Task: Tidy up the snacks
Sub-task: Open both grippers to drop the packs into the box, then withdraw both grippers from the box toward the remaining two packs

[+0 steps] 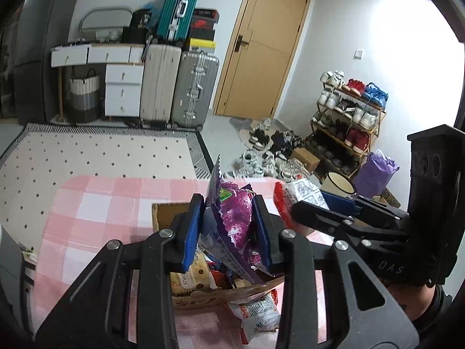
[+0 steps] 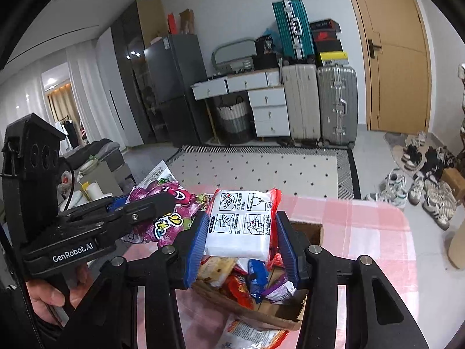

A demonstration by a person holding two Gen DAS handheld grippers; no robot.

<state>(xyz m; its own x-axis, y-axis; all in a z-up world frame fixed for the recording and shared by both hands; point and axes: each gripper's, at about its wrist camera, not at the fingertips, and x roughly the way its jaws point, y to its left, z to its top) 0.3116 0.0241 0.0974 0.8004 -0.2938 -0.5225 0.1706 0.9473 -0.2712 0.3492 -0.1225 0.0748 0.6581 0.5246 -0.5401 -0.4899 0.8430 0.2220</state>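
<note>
**Purple foil and white plastic: two soft packets held over the box**

Purple foil is what the left gripper (image 1: 229, 226) holds: its blue pads are pressed on both sides of the purple snack bag (image 1: 232, 218), which hangs just above the open cardboard box (image 1: 221, 296). The right gripper (image 2: 242, 238) is closed in the same way on the white packet (image 2: 241, 226) with printed instruction drawings and a red edge, and it is also above the box. The box stands on a table with a pink checked tablecloth (image 1: 87, 218) and already contains several other snack packets. One more packet (image 1: 258, 314) lies on the cloth, touching the near side of the box.

Both packets look light and soft. The purple bag is crinkled and partly filled with air, so I think it will bend and may turn between the pads; the foil seems slippery. A hold near the middle of the body, as now, looks safer than a hold on the thin sealed edge. The white packet looks flatter and firmer, probably a pressed block inside, so it should keep its shape when held by its two long sides. Strong squeezing could break the content of either one. The packet on the cloth lies flat, so I expect it to be harder to pick up.
</note>
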